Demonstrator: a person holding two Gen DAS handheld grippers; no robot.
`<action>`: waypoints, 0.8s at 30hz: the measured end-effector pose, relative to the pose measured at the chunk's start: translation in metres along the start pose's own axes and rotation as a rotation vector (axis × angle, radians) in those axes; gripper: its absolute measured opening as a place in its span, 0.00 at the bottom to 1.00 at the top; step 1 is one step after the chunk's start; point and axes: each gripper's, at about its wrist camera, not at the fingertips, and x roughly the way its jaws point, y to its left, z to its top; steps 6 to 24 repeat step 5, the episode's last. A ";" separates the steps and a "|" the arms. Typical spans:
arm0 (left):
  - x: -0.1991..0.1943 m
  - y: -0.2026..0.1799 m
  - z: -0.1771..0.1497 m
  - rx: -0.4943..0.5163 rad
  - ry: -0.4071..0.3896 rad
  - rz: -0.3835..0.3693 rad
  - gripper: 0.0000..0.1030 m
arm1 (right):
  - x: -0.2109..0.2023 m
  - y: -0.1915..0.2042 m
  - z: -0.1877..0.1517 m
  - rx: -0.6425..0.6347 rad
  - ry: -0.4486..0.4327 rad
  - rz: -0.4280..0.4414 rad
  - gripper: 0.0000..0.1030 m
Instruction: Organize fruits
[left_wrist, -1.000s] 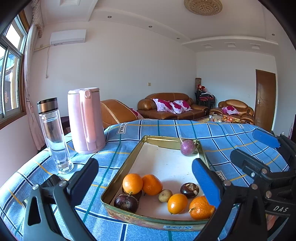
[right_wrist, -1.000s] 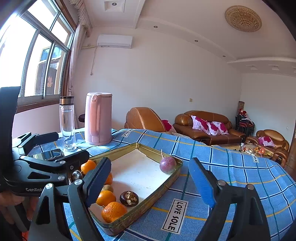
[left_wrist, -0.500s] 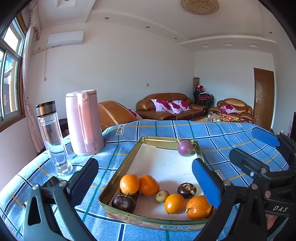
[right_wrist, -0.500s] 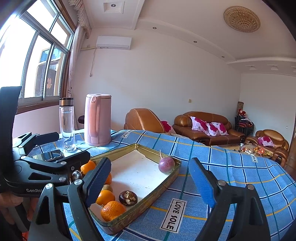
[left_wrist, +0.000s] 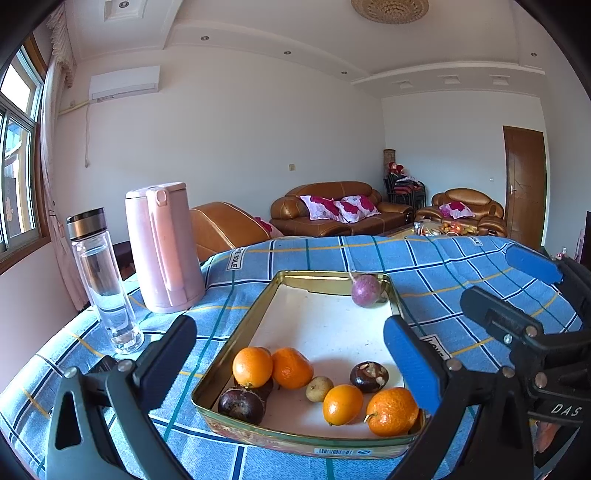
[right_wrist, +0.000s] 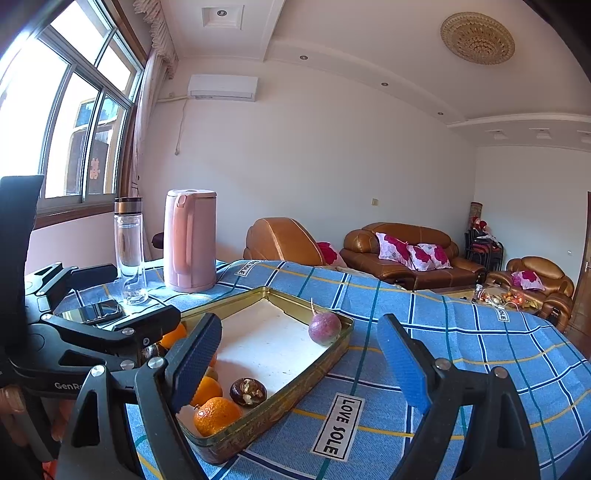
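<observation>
A gold tin tray (left_wrist: 233, 341) with a white floor lies on the blue checked tablecloth (left_wrist: 443, 266). Several oranges (left_wrist: 252, 366) sit at its near end. With them are two dark mangosteens (left_wrist: 368, 376) and a small yellowish fruit (left_wrist: 318, 388). One purple passion fruit (left_wrist: 365, 290) rests alone in the far right corner. My left gripper (left_wrist: 288, 354) hovers open just short of the tray's near end, nothing between its fingers. My right gripper (right_wrist: 299, 358) stands open at the tray's (right_wrist: 295, 382) right side, also empty, with the passion fruit (right_wrist: 324, 327) ahead of it.
A pink kettle (left_wrist: 162, 247) and a clear water bottle (left_wrist: 103, 280) stand left of the tray. A phone (right_wrist: 92, 312) lies flat near the bottle. The cloth right of the tray is bare. Brown sofas stand beyond the table's far edge.
The left wrist view has drifted only slightly. No fruit has moved, and both grippers stay as wide as before.
</observation>
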 end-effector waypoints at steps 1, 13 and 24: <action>0.000 -0.001 0.000 0.003 -0.003 0.004 1.00 | 0.000 0.000 0.000 0.001 0.000 -0.001 0.85; -0.001 -0.002 -0.001 0.008 -0.005 0.003 1.00 | 0.000 -0.003 -0.001 0.006 0.005 -0.003 0.85; -0.001 -0.002 -0.001 0.008 -0.005 0.003 1.00 | 0.000 -0.003 -0.001 0.006 0.005 -0.003 0.85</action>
